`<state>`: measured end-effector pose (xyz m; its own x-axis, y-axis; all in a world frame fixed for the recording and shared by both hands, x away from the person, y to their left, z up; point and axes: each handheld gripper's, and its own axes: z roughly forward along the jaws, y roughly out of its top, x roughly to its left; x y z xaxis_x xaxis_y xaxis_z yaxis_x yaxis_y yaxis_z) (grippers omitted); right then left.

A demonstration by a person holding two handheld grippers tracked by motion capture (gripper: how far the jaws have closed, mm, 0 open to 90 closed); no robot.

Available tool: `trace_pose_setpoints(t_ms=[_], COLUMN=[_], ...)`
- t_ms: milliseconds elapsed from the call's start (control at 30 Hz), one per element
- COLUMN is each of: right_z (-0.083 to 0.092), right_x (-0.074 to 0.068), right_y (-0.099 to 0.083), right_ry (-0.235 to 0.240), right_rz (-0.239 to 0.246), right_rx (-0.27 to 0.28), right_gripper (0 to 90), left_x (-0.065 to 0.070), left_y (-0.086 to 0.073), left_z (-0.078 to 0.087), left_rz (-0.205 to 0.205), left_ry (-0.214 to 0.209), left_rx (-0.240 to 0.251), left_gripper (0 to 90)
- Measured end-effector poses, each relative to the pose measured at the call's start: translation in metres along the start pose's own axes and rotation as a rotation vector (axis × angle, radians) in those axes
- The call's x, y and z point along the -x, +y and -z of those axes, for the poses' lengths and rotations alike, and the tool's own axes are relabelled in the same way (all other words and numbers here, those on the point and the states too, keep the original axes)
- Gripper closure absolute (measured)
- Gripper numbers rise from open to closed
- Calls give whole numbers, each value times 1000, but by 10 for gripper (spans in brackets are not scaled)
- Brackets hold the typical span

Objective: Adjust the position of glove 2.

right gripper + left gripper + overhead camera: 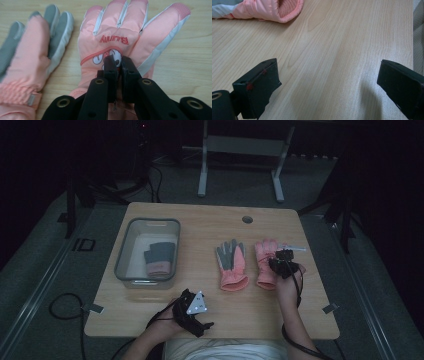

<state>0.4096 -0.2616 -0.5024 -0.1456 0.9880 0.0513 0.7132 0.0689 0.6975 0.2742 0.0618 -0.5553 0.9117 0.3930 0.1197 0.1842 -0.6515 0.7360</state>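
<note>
Tools are sitting at both sides of the tabletop [210, 217] in the high view: the right tool [284, 259] is hovering over the right pink glove [266, 262], while the left tool [192, 312] is resting near the front edge, below the clear bin [126, 249] holding a grey glove [160, 257]. A second pink glove [231, 264], palm up, is lying just left of the right pink glove. In the left gripper view, the left tool [329, 82] is standing spread wide over bare wood, a pink cuff beyond it. In the right gripper view, the right tool [119, 63] is pressed nearly together over the back of the right pink glove [125, 32], below its red lettering; whether fabric is being pinched is unclear.
</note>
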Motion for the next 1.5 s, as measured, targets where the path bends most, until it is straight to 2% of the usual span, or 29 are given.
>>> trace_pose_setpoints(t_ms=[100,300,400,533,567,633,767,800,867,900,1033,1100,1167,1267,1333,1367,1400,1500], right_z=[-13,-18,-17,-9,-6,-3,4,5,7,9,13,14,14,9,3,0,-4,-13], right_x=[2,5,8,11,12,15,22,24,25,26,25,22,18,15,14,14,14,15], right_y=[-5,-9,-9,-4,-1,2,9,12,15,17,22,24,25,25,25,25,24,22], right_ry=[-1,10,20,18,13,21,85,116,126,146,173,169,188,189,183,171,143,117], right_rz=[9,16,10,34,54,77,92,92,110,114,134,170,193,217,235,255,274,320], right_rx=[-33,-17,-8,12,12,12,1,-7,-15,-15,3,7,-2,-2,-3,-6,-15,-29], right_gripper=[839,820,770,649,587,530,392,353,297,273,138,105,103,119,171,247,272,351], left_x=[0,1,1,0,0,0,0,0,0,0,0,0,0,0,0,0,0,0], left_y=[0,-1,-1,-1,-1,-1,-1,-1,-1,-1,-1,-1,-1,-1,-1,-1,-1,-2], left_z=[0,-1,-1,-1,-1,-2,-2,-2,-2,-2,-2,-2,-2,-1,-1,-1,-1,-1], left_rz=[1,-2,-3,0,0,-2,-3,-3,-3,-2,-2,-2,-2,-5,-5,-6,-6,-5], left_ry=[-2,-2,-3,-5,-7,-8,-9,-8,-8,-8,-8,-9,-10,-11,-13,-13,-14,-14], left_rx=[1,-7,-7,-8,-11,-13,-14,-15,-15,-15,-22,-20,-19,-22,-21,-22,-21,-20], left_gripper=[37,37,37,37,37,37,37,37,37,37,37,37,37,37,37,37,37,37])
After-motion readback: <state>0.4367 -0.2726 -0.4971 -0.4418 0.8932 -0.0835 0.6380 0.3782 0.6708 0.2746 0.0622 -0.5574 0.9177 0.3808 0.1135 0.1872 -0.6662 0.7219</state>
